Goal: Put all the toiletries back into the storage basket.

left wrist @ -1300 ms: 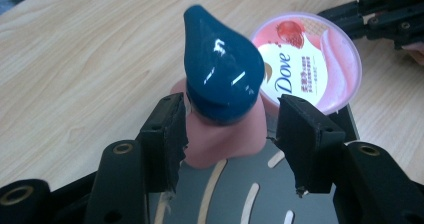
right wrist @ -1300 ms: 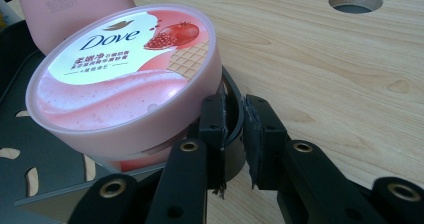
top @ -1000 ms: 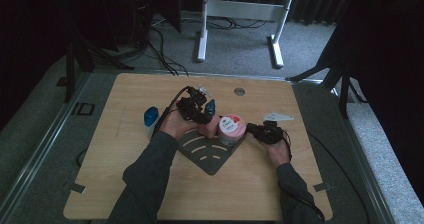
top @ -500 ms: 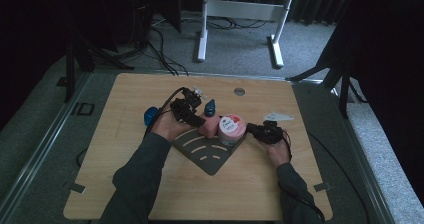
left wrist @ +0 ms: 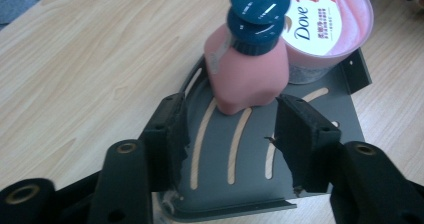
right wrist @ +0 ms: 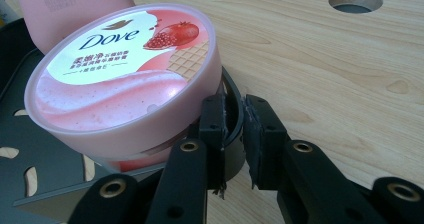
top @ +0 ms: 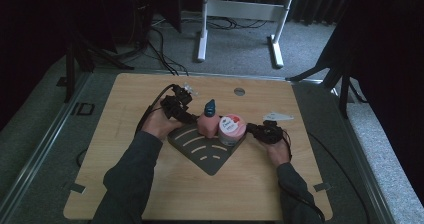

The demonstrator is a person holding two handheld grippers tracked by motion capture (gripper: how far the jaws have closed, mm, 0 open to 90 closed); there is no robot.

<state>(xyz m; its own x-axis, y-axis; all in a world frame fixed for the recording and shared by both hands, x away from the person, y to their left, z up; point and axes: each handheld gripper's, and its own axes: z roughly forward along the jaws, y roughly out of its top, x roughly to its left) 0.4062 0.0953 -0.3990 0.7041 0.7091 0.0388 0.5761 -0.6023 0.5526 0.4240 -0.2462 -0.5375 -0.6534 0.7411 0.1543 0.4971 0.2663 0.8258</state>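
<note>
1. The pink tub (right wrist: 125, 79) carries "Dove" in dark letters on its lid, with small lines of Chinese text below (too fine to read), a pomegranate and a waffle pattern printed beside the name, and a pink swirl across the lower half.
2. The pink pump bottle (left wrist: 250, 69) has a dark blue pump head; in the right gripper view faint embossed lettering on its back cannot be made out.
3. Both containers stand on the dark grey tray (top: 200, 151), a corner-shaped plate with curved slots through which the wood shows, lying near the middle of the table (top: 125, 184). The bottle stands just beside the tub, touching or nearly so, on the tray's far part. The tub's lid is on, so its contents are hidden; the bottle is opaque.
4. The left gripper (left wrist: 230, 134) has its jaws wide open over the tray, one on each side of the bottle's base, not touching it (a clear gap shows on both sides).
5. The right gripper (right wrist: 234, 134) has its jaws closed to a narrow gap on the tray's raised rim, right under the tub's side.
6. In the high view a grey three-cornered plate (top: 278, 116) lies toward the table's right edge, and a round hole (top: 239, 91) sits near the far edge.
</note>
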